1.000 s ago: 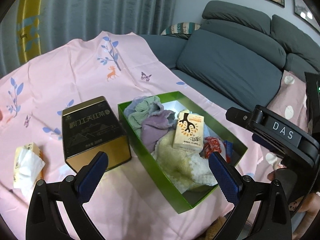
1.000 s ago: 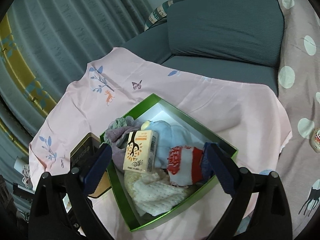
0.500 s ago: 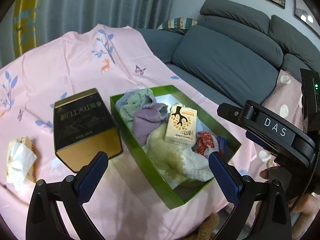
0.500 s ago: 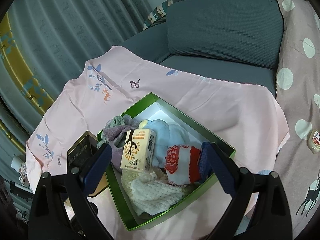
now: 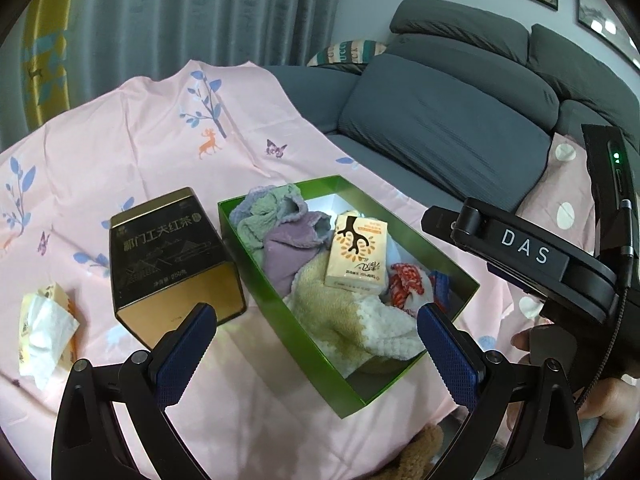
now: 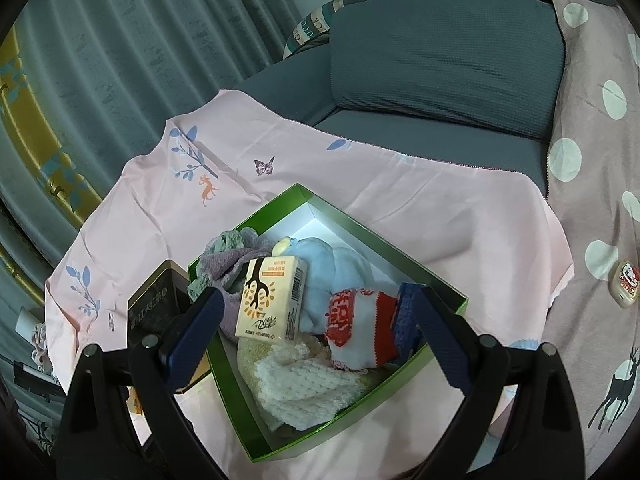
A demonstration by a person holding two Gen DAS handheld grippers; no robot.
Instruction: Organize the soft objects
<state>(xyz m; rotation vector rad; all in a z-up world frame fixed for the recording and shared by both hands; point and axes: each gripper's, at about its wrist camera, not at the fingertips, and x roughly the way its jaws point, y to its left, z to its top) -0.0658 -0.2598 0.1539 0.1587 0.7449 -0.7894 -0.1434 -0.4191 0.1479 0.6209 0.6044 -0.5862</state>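
Compared with a second ago, both cameras are sitting a little farther back from the green box (image 5: 280, 304), so more of the pink sheet (image 5: 132, 148) is showing around it; the things inside are lying as they were. The left gripper (image 5: 316, 344) is hanging above the near edge of the box with its blue pads spread wide and nothing between them. The right gripper (image 6: 316, 332) is likewise gaping over the box, empty.

Inside the box a tissue pack (image 5: 356, 254) with a tree drawing is resting on the soft things: a purple cloth (image 5: 288, 252), a cream knitted piece (image 5: 360, 320), a red and white sock (image 6: 356, 320) and a pale blue plush (image 6: 332, 264).

A dark and gold tin (image 5: 172, 264) bearing Chinese lettering is standing just beside the box on its left. An opened tissue packet (image 5: 44, 328) is lying well apart, farther left. The other gripper's body is showing the letters "DAS" at the right of the left view.

The sheet is covering a grey sofa (image 5: 460, 128), with grey curtains (image 5: 180, 12) hanging behind and a polka-dot blanket (image 6: 592, 160) lying at the right.
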